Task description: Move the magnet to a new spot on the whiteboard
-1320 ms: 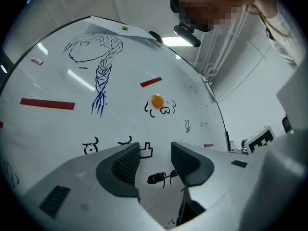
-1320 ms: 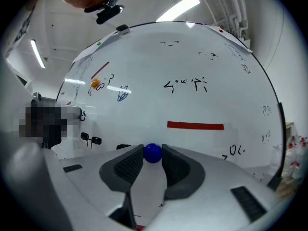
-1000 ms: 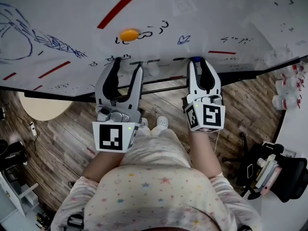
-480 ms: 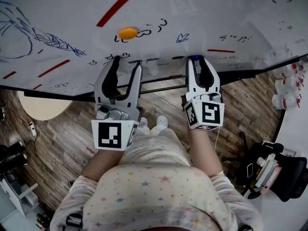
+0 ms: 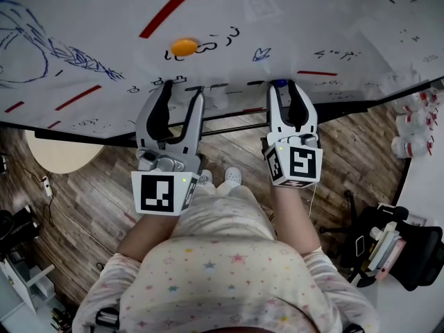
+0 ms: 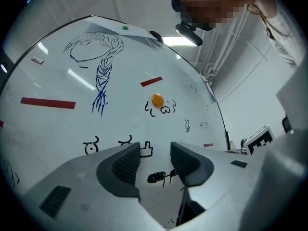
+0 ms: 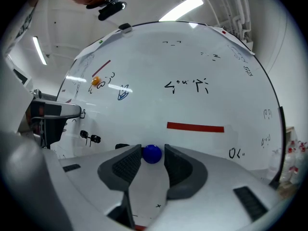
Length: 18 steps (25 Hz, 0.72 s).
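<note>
A blue magnet sits on the whiteboard, low down near its bottom edge. My right gripper has its jaws around it, with a thin gap showing on each side. From the head view the blue magnet lies between the right gripper's tips. An orange magnet sticks higher up, next to black scribbles. My left gripper points at the board below the orange magnet. The left gripper stands open with nothing between its pads.
Red strips and blue and black drawings cover the board. Below its lower edge is wooden floor. A round beige table stands left, white bottles and a dark chair right.
</note>
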Tool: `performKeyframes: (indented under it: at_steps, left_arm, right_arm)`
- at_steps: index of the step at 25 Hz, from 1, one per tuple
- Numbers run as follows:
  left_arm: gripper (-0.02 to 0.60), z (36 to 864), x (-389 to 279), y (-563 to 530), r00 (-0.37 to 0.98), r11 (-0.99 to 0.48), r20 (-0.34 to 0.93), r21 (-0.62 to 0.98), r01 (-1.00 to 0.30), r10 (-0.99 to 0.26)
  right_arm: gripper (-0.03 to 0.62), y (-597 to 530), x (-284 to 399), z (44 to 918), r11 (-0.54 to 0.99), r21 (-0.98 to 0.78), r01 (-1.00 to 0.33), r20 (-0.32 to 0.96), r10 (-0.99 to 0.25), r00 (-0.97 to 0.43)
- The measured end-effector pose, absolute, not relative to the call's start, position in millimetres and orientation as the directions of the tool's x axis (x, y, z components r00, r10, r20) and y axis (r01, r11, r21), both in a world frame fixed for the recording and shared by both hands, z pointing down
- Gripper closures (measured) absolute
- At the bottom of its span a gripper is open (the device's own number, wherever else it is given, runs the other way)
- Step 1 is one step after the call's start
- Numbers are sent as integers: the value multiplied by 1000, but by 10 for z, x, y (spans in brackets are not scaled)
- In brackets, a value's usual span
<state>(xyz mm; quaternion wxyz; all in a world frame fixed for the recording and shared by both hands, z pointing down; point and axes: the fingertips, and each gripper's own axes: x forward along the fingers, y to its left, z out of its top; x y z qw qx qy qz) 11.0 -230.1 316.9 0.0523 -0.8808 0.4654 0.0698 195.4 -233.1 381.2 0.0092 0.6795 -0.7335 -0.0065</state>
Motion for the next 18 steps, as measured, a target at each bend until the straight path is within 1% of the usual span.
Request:
performKeyframes:
  at_steps: [14,18]
  left_arm:
    - [402,3198,76,-2240,554,-558,-167,-23,-830,-816]
    - [402,3228,59,-2229,557,-562,-161,-16,-827,-815]
  right_arm:
    - [444,-2218,1951,3636,72,72,-995,-18,-997,-73]
    - [459,-2164,1943,3562,70,83,-994,-25,-997,-73]
